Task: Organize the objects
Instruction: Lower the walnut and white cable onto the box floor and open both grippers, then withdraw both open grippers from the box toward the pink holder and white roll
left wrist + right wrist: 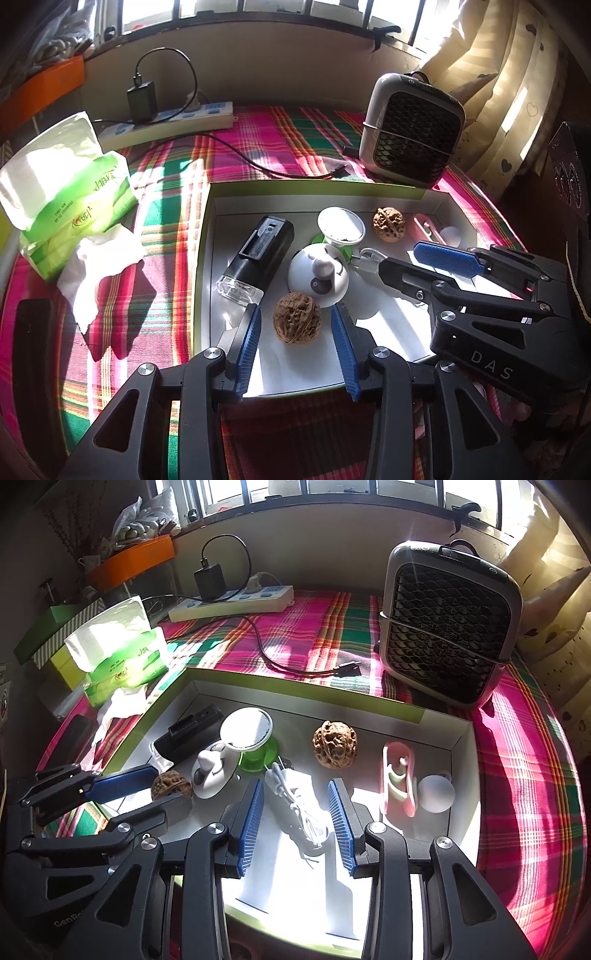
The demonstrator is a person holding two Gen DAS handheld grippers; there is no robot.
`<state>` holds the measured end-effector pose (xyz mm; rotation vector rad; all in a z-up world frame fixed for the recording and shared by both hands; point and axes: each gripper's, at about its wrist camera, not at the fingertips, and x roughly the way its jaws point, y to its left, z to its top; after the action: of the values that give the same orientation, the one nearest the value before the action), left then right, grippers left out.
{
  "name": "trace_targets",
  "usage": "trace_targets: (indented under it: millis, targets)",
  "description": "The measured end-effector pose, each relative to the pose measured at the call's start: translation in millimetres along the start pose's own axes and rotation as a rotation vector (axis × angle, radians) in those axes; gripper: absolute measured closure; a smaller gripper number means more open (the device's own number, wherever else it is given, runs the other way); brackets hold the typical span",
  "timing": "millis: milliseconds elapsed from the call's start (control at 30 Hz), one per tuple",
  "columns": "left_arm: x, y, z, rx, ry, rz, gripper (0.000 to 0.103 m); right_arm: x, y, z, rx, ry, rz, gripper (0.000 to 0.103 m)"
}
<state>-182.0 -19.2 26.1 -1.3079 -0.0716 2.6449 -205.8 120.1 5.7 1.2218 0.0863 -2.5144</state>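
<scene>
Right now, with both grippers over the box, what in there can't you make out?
- White cable bundle: right wrist view, sun glare washes out its near end; in the left wrist view the right gripper covers most of it.
- Near walnut: right wrist view, partly behind the left gripper.
- Pink item: shape unclear in either view.
- Box near edge: hidden under both grippers.

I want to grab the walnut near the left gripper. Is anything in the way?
Nothing visible. The walnut lies in the tray between the left gripper's open blue pads, untouched. The white toy sits just behind it.
</scene>
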Motion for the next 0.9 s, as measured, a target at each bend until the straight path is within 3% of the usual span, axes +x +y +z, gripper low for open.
trace_targets:
  millis: [900]
  targets:
    - [-51.7, -3.8, -33.7, -0.016, -0.090, -0.020, 0.065, -70.2, 10.1, -40.5, 0.017, -0.110, -0.074, 0.057]
